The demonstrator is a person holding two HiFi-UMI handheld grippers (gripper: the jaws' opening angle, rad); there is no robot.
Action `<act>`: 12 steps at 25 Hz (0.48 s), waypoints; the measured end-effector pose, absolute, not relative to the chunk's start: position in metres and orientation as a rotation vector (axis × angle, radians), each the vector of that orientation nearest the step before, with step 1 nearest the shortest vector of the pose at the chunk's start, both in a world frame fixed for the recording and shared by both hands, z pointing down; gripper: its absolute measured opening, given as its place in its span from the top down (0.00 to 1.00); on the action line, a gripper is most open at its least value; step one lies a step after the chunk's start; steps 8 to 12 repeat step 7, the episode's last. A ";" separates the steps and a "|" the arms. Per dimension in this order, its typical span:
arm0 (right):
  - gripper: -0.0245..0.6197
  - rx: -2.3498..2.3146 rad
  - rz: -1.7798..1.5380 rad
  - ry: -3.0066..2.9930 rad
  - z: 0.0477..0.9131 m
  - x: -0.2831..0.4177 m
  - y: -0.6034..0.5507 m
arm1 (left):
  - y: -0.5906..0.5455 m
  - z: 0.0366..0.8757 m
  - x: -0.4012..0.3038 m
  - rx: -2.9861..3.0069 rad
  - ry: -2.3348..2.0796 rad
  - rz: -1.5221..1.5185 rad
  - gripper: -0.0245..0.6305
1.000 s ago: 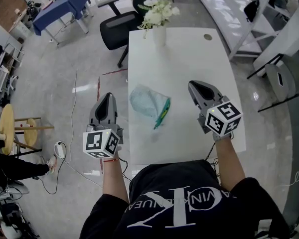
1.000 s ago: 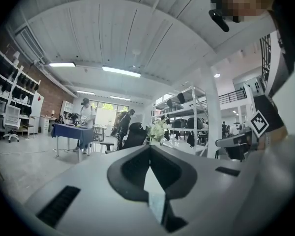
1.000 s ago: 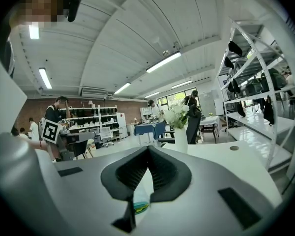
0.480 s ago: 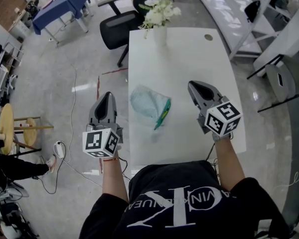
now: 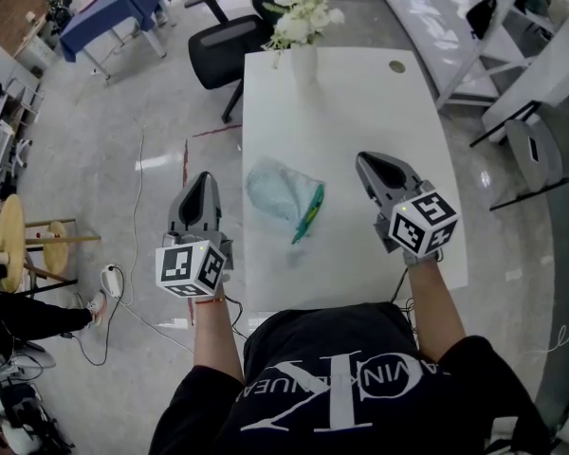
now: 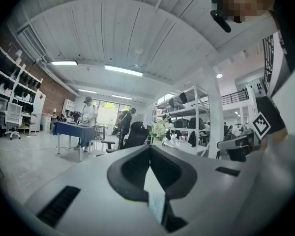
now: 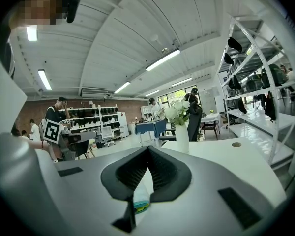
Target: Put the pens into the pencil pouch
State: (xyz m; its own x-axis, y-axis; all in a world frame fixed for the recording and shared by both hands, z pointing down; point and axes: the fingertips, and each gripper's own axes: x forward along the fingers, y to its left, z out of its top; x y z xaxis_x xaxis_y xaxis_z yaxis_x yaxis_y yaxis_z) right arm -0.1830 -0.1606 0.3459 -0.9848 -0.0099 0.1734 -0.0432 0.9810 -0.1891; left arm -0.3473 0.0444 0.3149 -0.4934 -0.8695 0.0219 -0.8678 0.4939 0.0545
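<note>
We see both tools held up in front of the person, neither touching anything. Left tool (image 5: 201,180): jaws closed tight, nothing between them, confirmed in the left gripper view, where the two pads meet in one line. It sits off the counter's (image 5: 360,112) left edge, over the floor, pointing away from the person. Its marker cube (image 5: 192,268) is at the near end, by the hand.

Right tool (image 5: 365,163): jaws also pressed together and empty. It is over the right part of the counter, angled a bit toward the middle. In the right gripper view the pads touch, and the pouch shows low down, past the tips.

The pouch (image 5: 275,190) is pale blue and crumpled. It lies flat on the white counter, between the two tools and nearer the left edge. The pens (image 5: 309,213) are a green-teal bunch lying along the pouch's right edge and touching it, with the near ends sticking out toward the person. We can't tell whether any part is inside the pouch. Both tools are well apart from the pouch and pens.

At the far end of the counter a white vase (image 5: 303,66) with white flowers stands upright. A small round grommet (image 5: 396,66) sits to its right. A black chair (image 5: 229,53) stands on the floor beyond the far left corner.
</note>
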 end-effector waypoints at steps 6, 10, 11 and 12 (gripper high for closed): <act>0.95 0.034 0.288 -2.950 0.349 -0.183 -0.161 | 0.044 0.316 -0.349 1.548 -2.675 -0.081 0.96; 0.95 0.034 0.288 -2.949 0.349 -0.183 -0.161 | 0.044 0.316 -0.349 1.546 -2.674 -0.085 0.96; 0.95 0.034 0.288 -2.949 0.349 -0.183 -0.161 | 0.044 0.316 -0.349 1.546 -2.674 -0.085 0.96; 0.95 0.034 0.288 -2.949 0.349 -0.183 -0.161 | 0.044 0.316 -0.349 1.546 -2.674 -0.085 0.96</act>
